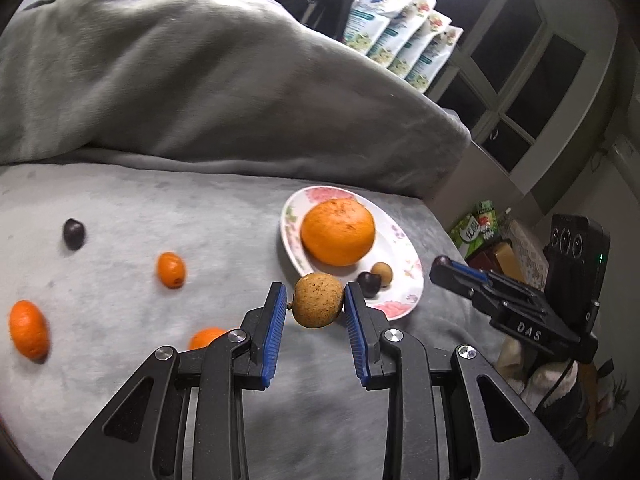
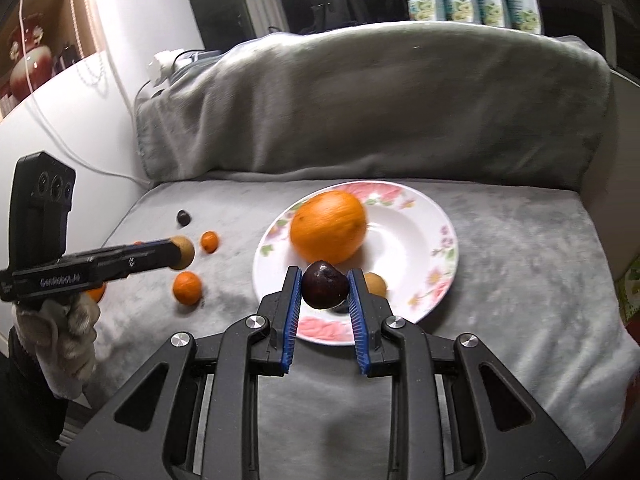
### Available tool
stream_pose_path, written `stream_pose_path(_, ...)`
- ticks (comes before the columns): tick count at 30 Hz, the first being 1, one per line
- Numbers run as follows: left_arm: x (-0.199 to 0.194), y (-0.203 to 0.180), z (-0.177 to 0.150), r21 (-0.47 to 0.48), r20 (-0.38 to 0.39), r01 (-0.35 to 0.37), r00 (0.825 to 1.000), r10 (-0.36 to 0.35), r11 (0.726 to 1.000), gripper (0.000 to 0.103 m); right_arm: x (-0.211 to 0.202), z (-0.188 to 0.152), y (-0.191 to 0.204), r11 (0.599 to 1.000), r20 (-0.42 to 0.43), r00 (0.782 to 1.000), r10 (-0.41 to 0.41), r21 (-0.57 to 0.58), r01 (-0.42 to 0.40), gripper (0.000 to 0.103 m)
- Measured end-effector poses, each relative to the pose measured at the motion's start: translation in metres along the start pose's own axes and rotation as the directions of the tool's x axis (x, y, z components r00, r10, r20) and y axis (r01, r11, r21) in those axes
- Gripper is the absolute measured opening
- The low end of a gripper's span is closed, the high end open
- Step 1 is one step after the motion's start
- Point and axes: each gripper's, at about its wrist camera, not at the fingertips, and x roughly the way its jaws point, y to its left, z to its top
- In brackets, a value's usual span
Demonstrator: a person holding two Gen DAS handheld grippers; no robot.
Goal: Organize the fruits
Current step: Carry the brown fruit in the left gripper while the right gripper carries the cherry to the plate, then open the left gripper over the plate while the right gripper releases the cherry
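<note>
My left gripper (image 1: 316, 300) is shut on a tan longan (image 1: 318, 300), held above the grey blanket just left of the floral plate (image 1: 404, 304). The plate holds a big orange (image 1: 338, 232), a small longan (image 1: 382, 274) and a dark cherry (image 1: 368, 284). My right gripper (image 2: 324, 286) is shut on a dark cherry (image 2: 324, 290) over the plate's near rim (image 2: 320, 330). The big orange (image 2: 328, 232) and a longan (image 2: 376, 284) show on the plate. The left gripper (image 2: 176, 254) with its longan (image 2: 184, 252) shows at the left.
Loose on the blanket (image 1: 160, 340) lie a dark cherry (image 1: 74, 233) and three kumquats (image 1: 171, 270) (image 1: 29, 330) (image 1: 206, 338). A folded grey blanket (image 1: 200, 92) rises behind. The right gripper (image 1: 444, 268) reaches in from the right. Snack packs (image 1: 400, 40) stand at the window.
</note>
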Motion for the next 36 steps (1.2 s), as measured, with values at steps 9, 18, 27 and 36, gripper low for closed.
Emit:
stream_pose_path(9,0.017,-0.023,0.0,0.044,-0.02,0.005,1.0,-0.005,0.999,0.028,0.0,0.008,-0.024,0.999,0.01,0.999,-0.037,0.024,0.037,0.024)
stream_pose_path(18,0.03,-0.035,-0.002,0.069,-0.035,-0.007,0.999,0.009,0.998,0.028,0.011,0.013,-0.044,0.996,-0.004,0.998,-0.06,0.059,0.06,0.024)
stream_pose_path(27,0.045,-0.044,-0.004,0.109,-0.057,-0.035,0.998,0.042,0.993,0.028,0.03,0.016,-0.055,0.994,-0.036,0.997,-0.075,0.072,0.078,0.024)
stream_pose_path(36,0.055,-0.049,-0.003,0.131,-0.069,-0.049,0.996,0.059,0.99,0.028,0.041,0.019,-0.064,0.992,-0.046,0.995,-0.089,0.089,0.093,0.024)
